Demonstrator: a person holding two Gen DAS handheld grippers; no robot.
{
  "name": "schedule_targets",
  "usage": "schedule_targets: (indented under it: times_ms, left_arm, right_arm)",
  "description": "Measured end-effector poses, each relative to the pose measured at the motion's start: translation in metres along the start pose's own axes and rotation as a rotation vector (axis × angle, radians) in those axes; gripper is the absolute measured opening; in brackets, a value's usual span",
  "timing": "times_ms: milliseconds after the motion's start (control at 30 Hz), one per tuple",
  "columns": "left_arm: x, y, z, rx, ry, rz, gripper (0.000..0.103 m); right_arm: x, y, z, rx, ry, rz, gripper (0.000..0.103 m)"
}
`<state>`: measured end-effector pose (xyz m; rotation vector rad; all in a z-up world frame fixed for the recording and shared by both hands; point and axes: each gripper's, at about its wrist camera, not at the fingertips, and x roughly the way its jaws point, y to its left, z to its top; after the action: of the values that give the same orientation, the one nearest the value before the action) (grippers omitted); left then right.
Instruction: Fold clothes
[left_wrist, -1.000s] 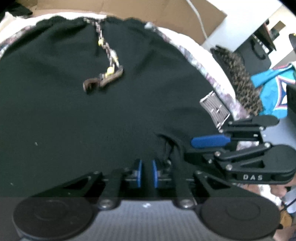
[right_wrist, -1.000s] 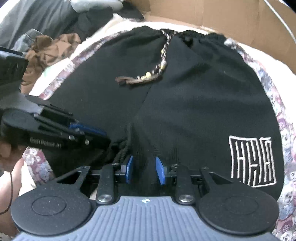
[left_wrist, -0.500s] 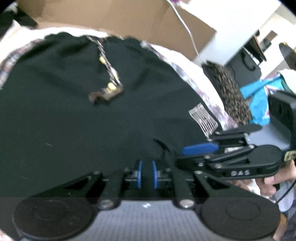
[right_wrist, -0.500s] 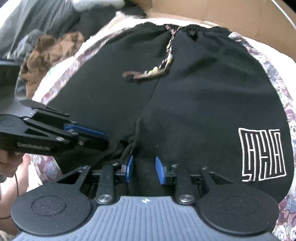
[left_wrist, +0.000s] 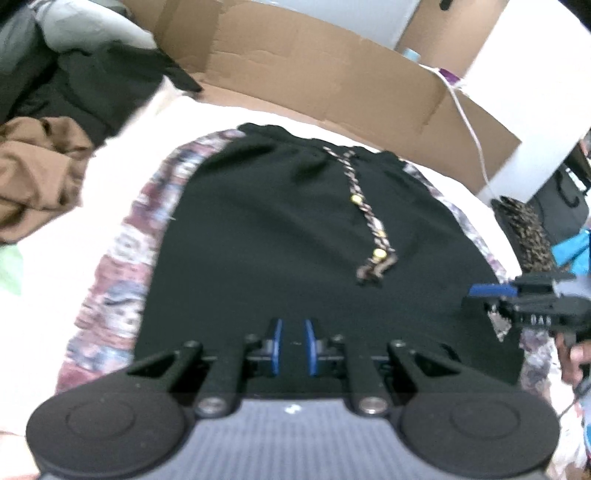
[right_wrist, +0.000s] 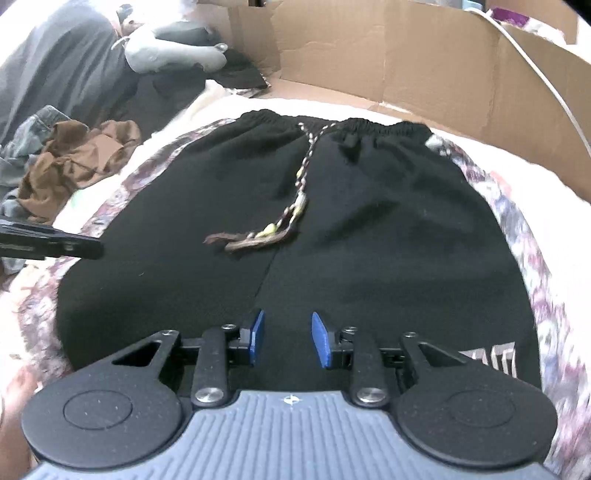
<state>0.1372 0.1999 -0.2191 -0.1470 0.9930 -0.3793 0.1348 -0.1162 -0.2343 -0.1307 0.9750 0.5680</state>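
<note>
Black shorts (right_wrist: 369, 229) with floral side stripes and a beaded drawstring (right_wrist: 295, 206) lie flat on the white bedding, waistband at the far end. A white logo (right_wrist: 495, 356) sits at their near right corner. My right gripper (right_wrist: 287, 341) hovers over the near hem by the centre seam, open, with only flat fabric behind the gap. My left gripper (left_wrist: 293, 347) is over the near hem of the shorts (left_wrist: 295, 240), its pads a narrow slit apart with no fabric raised between them. Each gripper shows at the other view's edge: the left gripper (right_wrist: 51, 245) and the right gripper (left_wrist: 524, 302).
A cardboard box wall (right_wrist: 406, 66) runs behind the waistband. Brown clothing (right_wrist: 70, 166) and dark and grey garments (right_wrist: 74, 70) are piled at the left. A white cable (left_wrist: 469, 122) hangs over the cardboard. A hand (left_wrist: 576, 358) holds the right gripper.
Both grippers have pulled back and up from the crotch of the shorts and moved apart, left going left and right going right. The bunched fabric at the crotch now lies flat.
</note>
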Motion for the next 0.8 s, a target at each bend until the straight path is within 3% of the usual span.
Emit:
schedule_targets:
  times_ms: [267,467,800]
  left_arm:
    - [-0.026,0.059,0.000,-0.099,-0.041,0.118,0.014]
    - [-0.046,0.097,-0.014,-0.144,-0.026,0.205,0.014]
    - [-0.072,0.142,-0.037,-0.202,0.010,0.262,0.019]
  right_arm:
    - [0.042,-0.020,0.057,-0.033,0.001,-0.070,0.027]
    - [0.082,-0.031,0.088,0.004,0.002,-0.107,0.021]
    - [0.133,-0.031,0.117,0.047,0.038,-0.140,0.021]
